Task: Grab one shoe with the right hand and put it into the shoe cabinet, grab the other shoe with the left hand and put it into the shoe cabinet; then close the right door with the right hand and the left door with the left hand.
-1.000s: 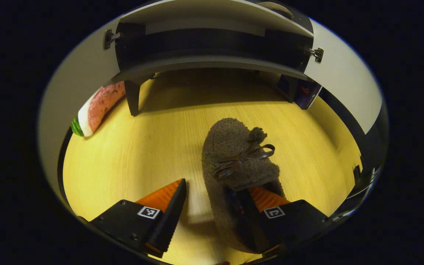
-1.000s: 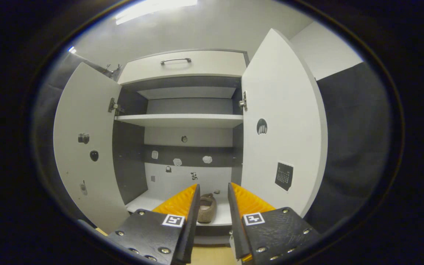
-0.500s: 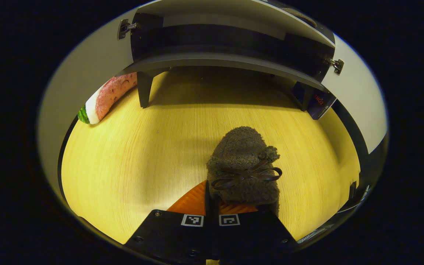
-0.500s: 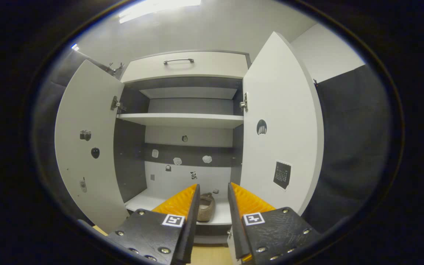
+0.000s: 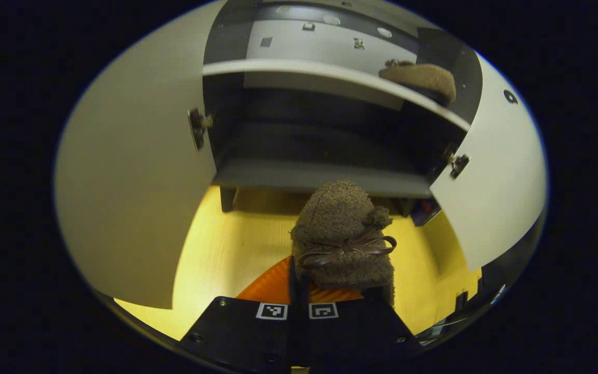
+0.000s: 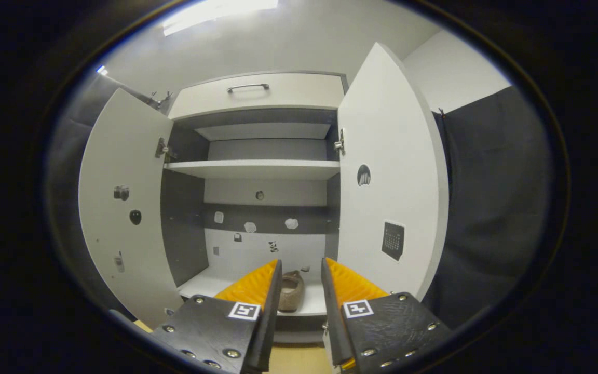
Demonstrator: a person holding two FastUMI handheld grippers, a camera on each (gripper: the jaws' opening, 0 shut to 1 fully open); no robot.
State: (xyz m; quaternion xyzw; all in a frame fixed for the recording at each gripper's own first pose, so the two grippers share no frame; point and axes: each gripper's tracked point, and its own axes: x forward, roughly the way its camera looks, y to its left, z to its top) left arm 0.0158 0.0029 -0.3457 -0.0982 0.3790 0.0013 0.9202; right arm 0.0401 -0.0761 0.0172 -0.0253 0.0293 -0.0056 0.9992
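My left gripper point(image 5: 299, 280) is shut on the heel of a fuzzy brown slipper point(image 5: 343, 234) with a dark bow, held off the wooden floor with its toe toward the shoe cabinet point(image 5: 320, 174). The other brown slipper point(image 5: 419, 79) lies on the cabinet's lower shelf at the right, also seen as the slipper point(image 6: 291, 291) in the right gripper view. My right gripper point(image 6: 299, 272) hangs open with nothing between its fingers, back from the cabinet point(image 6: 257, 169). Both white doors stand open: the left door point(image 6: 122, 208) and the right door point(image 6: 390, 182).
The yellow wooden floor point(image 5: 226, 254) lies in front of the cabinet, which stands on short dark legs. A drawer with a metal handle point(image 6: 247, 87) tops the cabinet. Small stickers dot the doors and back panel. A dark cloth wall point(image 6: 491, 208) hangs to the right.
One second ago the left gripper was open around the slipper's heel on the floor; it shut on it and has since lifted it and tilted up toward the cabinet. The right gripper barely moved.
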